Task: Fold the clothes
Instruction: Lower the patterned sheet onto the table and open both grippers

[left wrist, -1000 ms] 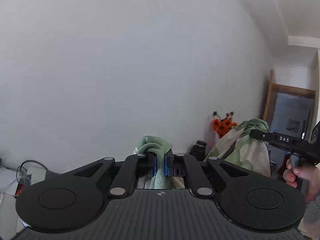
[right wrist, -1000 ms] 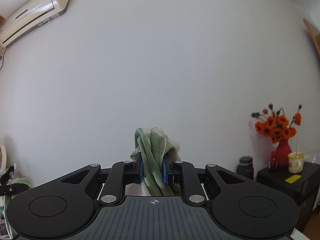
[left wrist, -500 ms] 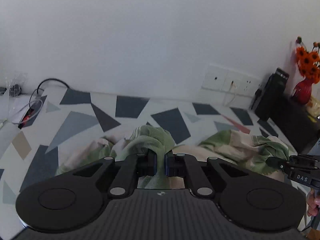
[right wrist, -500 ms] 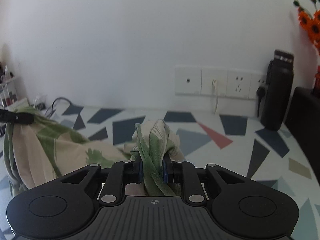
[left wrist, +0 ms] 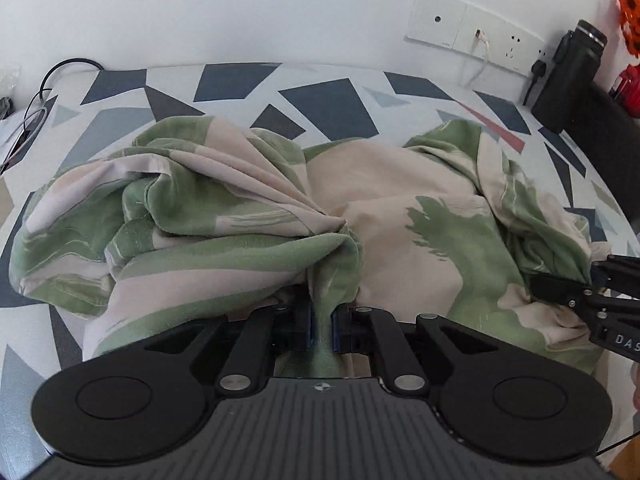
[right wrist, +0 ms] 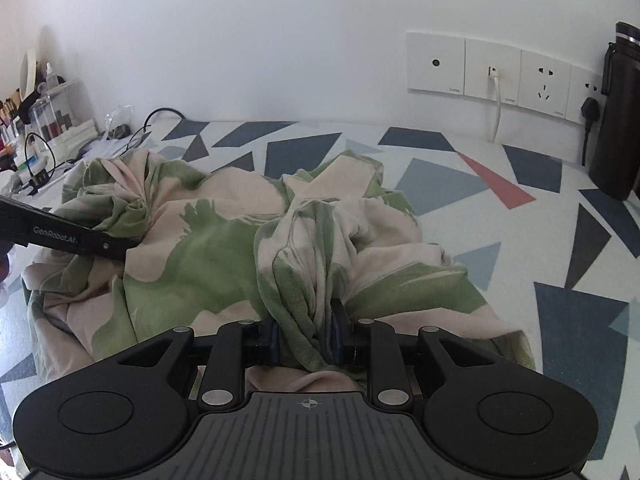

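My left gripper (left wrist: 321, 326) pinches the garment (left wrist: 400, 200); right gripper (right wrist: 305, 338) fingers are opening around a bunched fold. Risk: it slumps crumpled on the worktop (right wrist: 480, 160).

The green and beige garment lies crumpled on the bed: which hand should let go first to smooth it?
Probably the right gripper: its jaws are already opening around the garment, while the left gripper pinches its bunch firmly as an anchor.
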{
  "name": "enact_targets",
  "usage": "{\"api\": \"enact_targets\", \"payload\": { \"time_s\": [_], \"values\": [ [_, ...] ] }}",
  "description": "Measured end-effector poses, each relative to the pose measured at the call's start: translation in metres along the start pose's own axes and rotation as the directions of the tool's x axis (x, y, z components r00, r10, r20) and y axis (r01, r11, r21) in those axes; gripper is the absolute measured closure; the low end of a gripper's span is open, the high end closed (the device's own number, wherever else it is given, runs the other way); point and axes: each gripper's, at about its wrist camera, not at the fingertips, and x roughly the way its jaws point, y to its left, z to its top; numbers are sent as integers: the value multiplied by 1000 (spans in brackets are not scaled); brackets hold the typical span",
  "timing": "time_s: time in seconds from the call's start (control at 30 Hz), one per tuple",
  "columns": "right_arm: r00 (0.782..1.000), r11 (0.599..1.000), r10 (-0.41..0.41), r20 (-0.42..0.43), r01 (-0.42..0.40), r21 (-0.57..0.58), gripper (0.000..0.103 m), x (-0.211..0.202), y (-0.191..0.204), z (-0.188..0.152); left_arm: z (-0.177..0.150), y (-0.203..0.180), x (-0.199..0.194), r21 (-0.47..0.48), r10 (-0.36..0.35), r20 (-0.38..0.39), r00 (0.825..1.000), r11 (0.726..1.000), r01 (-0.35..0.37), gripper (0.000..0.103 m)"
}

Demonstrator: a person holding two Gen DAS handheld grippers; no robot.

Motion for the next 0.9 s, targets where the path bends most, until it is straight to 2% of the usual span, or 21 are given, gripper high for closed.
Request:
{"api": "enact_targets", "payload": {
  "time_s": [0.07, 0.17, 0.3, 0.37, 0.6, 0.7, 0.73, 0.77, 0.8, 0.87, 0.9],
  "values": [
    [1000, 1000, 6, -8, -6, 14, 82, -3, -3, -1, 3, -5, 4, 12, 7, 4, 1000, 1000, -7, 93],
    [1000, 995, 26, -17, -24, 97, 82, -8, -14, -4, 10, -14, 12, 55, 4, 14, 1000, 998, -5, 93],
    [998, 962, 64, -14, -58, 266, 82, -18, -37, -12, 25, -24, 25, 89, -10, 26, 1000, 996, 8, 93],
    [998, 949, 62, -8, -56, 309, 84, -25, -42, -18, 30, -28, 30, 78, -17, 28, 999, 997, 15, 93],
    [1000, 944, -1, 10, -2, 329, 84, -45, -41, -36, 31, -41, 32, 104, 4, 35, 999, 995, -7, 89],
    [1000, 940, -29, 5, 26, 340, 84, -46, -38, -36, 30, -47, 30, 162, 26, 21, 999, 986, -29, 84],
    [999, 940, -41, 0, 39, 338, 84, -46, -36, -35, 30, -52, 30, 202, 35, 13, 999, 979, -37, 77],
    [999, 942, -52, -6, 51, 331, 84, -46, -34, -32, 30, -55, 28, 231, 37, 8, 999, 972, -38, 65],
    [998, 945, -62, -12, 62, 320, 84, -45, -33, -29, 29, -57, 26, 261, 39, 2, 999, 965, -38, 59],
    [995, 952, -104, -15, 103, 290, 84, -45, -35, -19, 22, -58, 16, 302, 5, -7, 1000, 953, -3, 24],
    [991, 950, -135, -9, 133, 282, 84, -45, -39, -13, 19, -56, 10, 311, -14, -11, 1000, 950, 16, 20]
  ]
}}
